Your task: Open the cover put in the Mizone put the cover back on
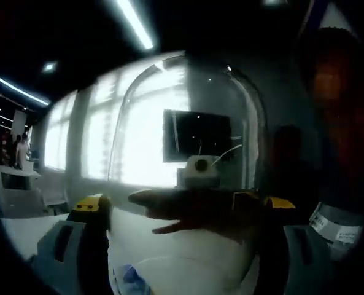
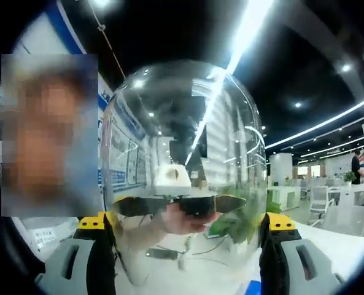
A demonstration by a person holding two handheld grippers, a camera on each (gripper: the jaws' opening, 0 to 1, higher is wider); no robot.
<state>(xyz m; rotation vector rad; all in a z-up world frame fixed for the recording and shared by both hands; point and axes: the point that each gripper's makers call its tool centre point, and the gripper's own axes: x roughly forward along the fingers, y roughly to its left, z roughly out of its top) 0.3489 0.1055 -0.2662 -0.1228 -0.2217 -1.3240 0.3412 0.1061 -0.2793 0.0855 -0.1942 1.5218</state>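
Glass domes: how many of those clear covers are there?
1. The same glass dome appears in both views, held up between both grippers' jaws: the left gripper and the right gripper. Others may sit unseen.

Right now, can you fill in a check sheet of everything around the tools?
Surface: white table, mostly bare.
Job's things: clear cover upright between the tools; blue thing at the bottom edge, too cut off to name.
Clutter: green plant seen through the glass.
Grippers: right tool jaws press the cover's sides; left tool flanks it, grip unclear.
Cables: dark cable on the table.
Surroundings: ceiling lights, office chairs, bright windows.
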